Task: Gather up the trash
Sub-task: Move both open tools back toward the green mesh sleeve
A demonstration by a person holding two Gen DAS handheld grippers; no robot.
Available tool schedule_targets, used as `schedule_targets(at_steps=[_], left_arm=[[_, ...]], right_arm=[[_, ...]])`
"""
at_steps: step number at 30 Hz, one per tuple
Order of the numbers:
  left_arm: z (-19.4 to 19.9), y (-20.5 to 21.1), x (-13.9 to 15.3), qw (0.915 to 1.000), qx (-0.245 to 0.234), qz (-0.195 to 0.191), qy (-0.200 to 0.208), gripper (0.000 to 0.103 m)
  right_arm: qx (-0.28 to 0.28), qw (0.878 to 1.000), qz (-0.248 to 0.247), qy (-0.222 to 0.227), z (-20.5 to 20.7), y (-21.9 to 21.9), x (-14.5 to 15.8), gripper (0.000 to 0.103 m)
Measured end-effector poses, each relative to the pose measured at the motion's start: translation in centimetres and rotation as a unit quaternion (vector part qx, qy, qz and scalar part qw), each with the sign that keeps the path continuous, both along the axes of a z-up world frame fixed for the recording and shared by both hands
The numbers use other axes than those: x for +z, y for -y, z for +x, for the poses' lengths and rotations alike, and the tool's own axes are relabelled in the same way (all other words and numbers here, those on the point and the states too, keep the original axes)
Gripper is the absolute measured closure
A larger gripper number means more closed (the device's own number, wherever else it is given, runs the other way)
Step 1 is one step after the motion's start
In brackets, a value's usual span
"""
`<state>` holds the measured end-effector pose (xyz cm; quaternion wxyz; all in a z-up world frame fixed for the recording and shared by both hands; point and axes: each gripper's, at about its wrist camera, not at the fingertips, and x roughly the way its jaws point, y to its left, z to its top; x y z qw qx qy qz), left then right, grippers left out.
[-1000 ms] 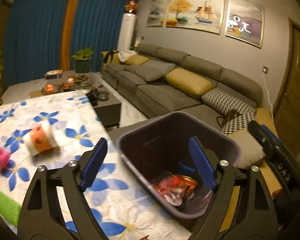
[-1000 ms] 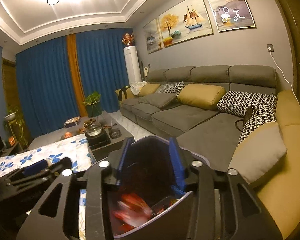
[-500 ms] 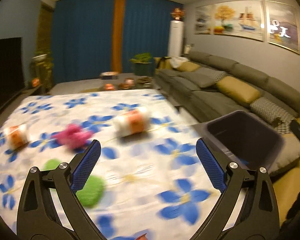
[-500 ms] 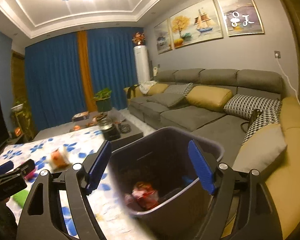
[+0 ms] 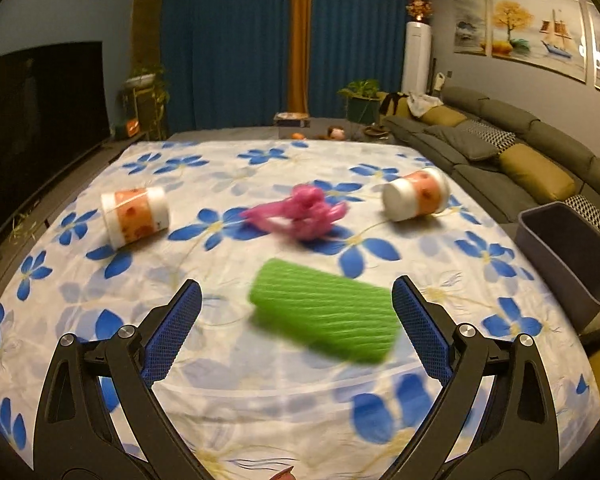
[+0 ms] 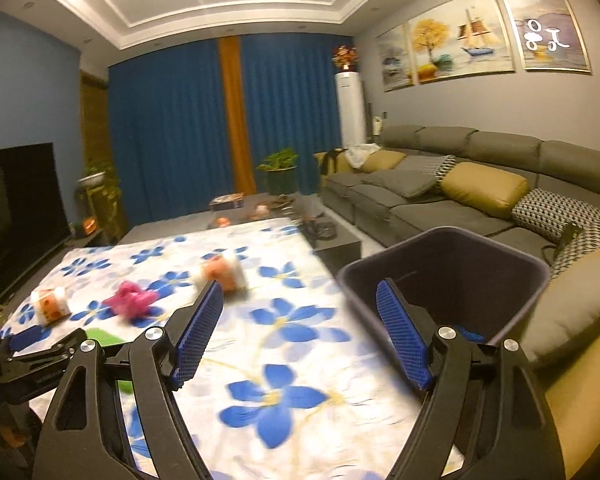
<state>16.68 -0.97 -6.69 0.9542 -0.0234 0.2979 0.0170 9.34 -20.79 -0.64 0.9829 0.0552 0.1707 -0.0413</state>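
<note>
On the flowered cloth [image 5: 228,360], a green roll [image 5: 324,314] is framed at 12 o'clock by the left gripper [image 5: 296,320], jaws spread, while the right gripper [image 6: 300,328], likewise spread, is held beside the bin [image 6: 452,264].

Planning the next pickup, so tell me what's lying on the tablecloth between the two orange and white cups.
In the left wrist view, a crumpled pink wrapper lies between the left cup and the right cup, touching neither.

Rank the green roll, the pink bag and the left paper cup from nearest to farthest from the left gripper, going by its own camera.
From the left gripper, jaws wide open:
1. Green roll, lying right between the jaws.
2. Pink bag, crumpled mid-table beyond the roll.
3. Left paper cup, on its side, off to the left.
The bag and cup are fairly close in rank.
</note>
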Motion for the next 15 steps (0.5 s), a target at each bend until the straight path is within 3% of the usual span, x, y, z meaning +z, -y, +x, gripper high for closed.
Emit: schedule_targets(at_steps=[6,15], left_arm=[[2.2,-1.6,-1.2,0.9985,-0.006,-0.040,-0.038,0.009],[5.9,-0.3,-3.3,0.9959,-0.026,-0.018,-0.085,0.009]], right_arm=[[0.020,1.000,-0.006,-0.005,0.9,-2.2,0.0,0.026],[0.031,0.999,-0.010,-0.014,1.9,-3.2,-0.6,0.026]])
